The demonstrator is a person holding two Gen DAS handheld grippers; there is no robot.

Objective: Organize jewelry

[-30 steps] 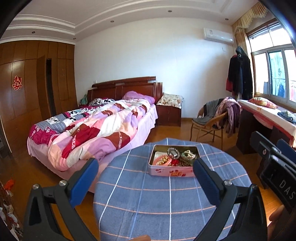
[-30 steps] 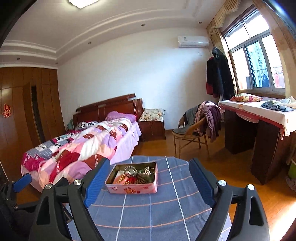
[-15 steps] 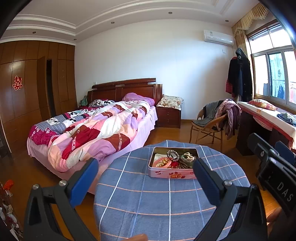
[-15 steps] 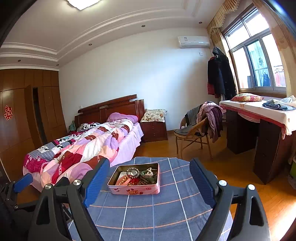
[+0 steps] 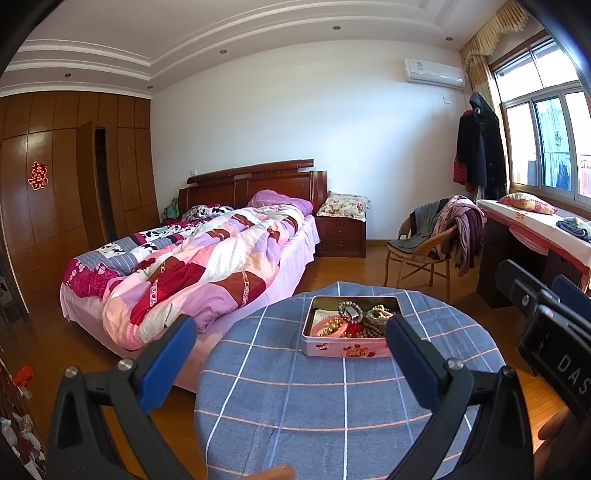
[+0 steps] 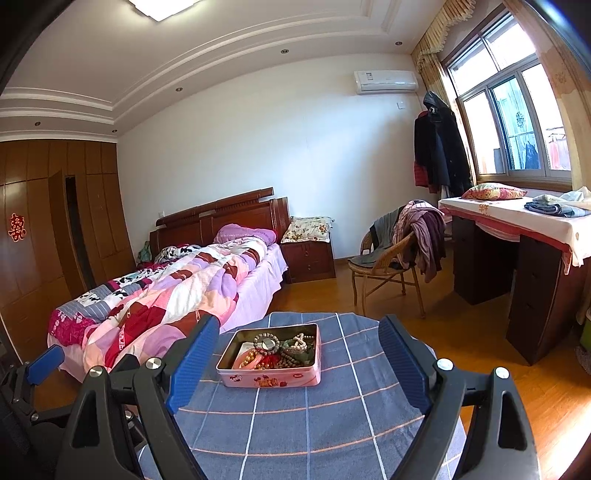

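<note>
Both grippers, left gripper (image 5: 284, 354) and right gripper (image 6: 295, 354), are backing off, jaws spread wide and gripping nothing. Ahead, the tin (image 6: 271, 356) is sitting on a checked tablecloth (image 5: 332, 406) beside the bed (image 5: 207, 266). Only the right view is catching the ceiling lamp (image 6: 162, 5).

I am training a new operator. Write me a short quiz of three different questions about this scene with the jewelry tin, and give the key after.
1. True or false: the left gripper is shut on a bracelet.
2. Where is the jewelry now? A) spread over the tablecloth B) piled in the pink tin C) on the bed
3. Fill in: the tin stands on a round table covered with a ____ checked cloth.

Key: 1 false, both the left and the right gripper are open and hold nothing; 2 B; 3 blue.
</note>
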